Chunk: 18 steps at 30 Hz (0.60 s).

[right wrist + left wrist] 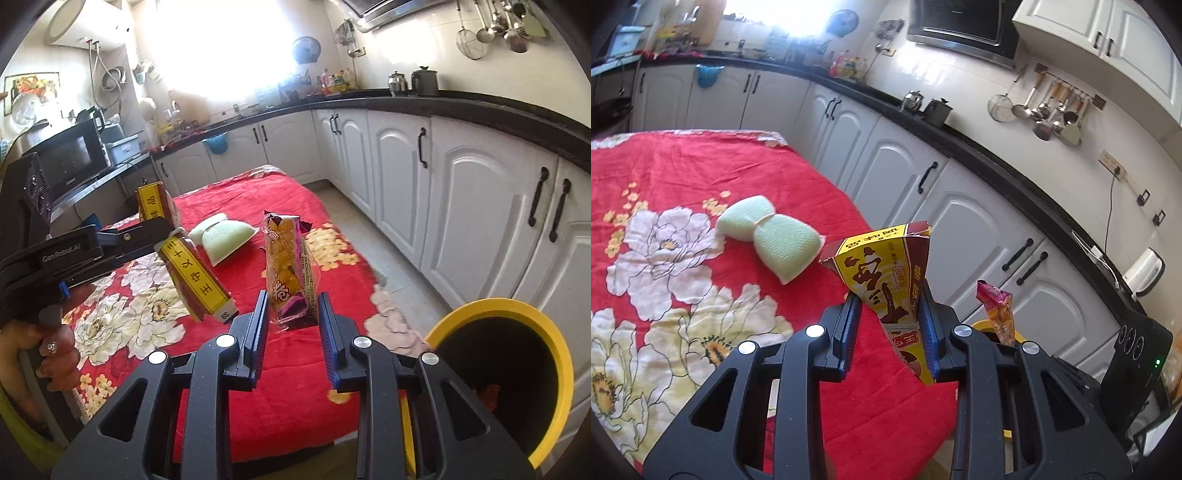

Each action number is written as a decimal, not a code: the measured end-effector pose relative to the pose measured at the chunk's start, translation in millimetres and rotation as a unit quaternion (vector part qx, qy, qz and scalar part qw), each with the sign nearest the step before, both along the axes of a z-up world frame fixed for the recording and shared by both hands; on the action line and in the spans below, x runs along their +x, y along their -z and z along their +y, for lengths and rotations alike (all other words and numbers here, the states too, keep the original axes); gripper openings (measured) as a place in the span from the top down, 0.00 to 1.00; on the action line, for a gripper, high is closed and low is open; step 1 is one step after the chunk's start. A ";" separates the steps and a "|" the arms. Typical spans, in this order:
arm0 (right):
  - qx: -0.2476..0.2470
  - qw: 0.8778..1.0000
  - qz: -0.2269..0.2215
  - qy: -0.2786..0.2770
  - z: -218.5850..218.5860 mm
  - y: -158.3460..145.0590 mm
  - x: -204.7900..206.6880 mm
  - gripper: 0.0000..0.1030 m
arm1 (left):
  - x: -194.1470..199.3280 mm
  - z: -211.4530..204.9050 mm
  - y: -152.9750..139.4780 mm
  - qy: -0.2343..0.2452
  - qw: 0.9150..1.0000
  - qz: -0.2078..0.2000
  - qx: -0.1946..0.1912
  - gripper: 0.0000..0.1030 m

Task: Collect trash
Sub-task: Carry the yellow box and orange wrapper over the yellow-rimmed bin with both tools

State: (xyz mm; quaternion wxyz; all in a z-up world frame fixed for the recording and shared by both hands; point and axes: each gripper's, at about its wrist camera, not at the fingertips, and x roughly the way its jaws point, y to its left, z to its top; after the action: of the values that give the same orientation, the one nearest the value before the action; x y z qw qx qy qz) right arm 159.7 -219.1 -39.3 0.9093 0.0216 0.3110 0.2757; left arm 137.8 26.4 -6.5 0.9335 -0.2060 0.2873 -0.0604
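My left gripper [889,317] is shut on a yellow and brown carton [886,266], which stands tilted above the red floral tablecloth [701,166]. In the right wrist view the left gripper [162,232] and its carton [199,284] hang at the left over the table. My right gripper [291,321] is shut on an upright yellow and purple snack packet [290,266]. That packet [997,314] also shows in the left wrist view, beside the rim of a yellow bin [982,325]. The yellow bin [491,306], dark inside, stands just right of my right gripper.
A pale green sponge [768,236] lies on the tablecloth beyond both grippers. White cabinets [461,206] under a black counter run along the right, with tiled floor [373,229] between them and the table. A person's hand [55,350] holds the left gripper's handle.
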 end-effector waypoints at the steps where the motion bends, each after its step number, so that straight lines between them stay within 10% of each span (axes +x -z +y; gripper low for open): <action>1: 0.000 1.000 -0.001 0.004 -3.9 -0.3 -0.9 0.76 | -0.4 -2.6 -1.1 0.002 1.000 -0.002 0.002 0.78; 18: 0.010 0.997 -0.011 0.071 -72.2 -1.2 -10.2 0.75 | -5.1 -68.1 -19.6 0.059 0.996 -0.045 0.045 0.78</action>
State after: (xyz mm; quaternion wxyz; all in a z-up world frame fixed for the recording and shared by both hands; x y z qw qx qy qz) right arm 149.5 -291.3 -38.1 0.9297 0.0500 0.2958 0.2139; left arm 132.7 -41.7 13.1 0.9486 -0.1439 0.2588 -0.1117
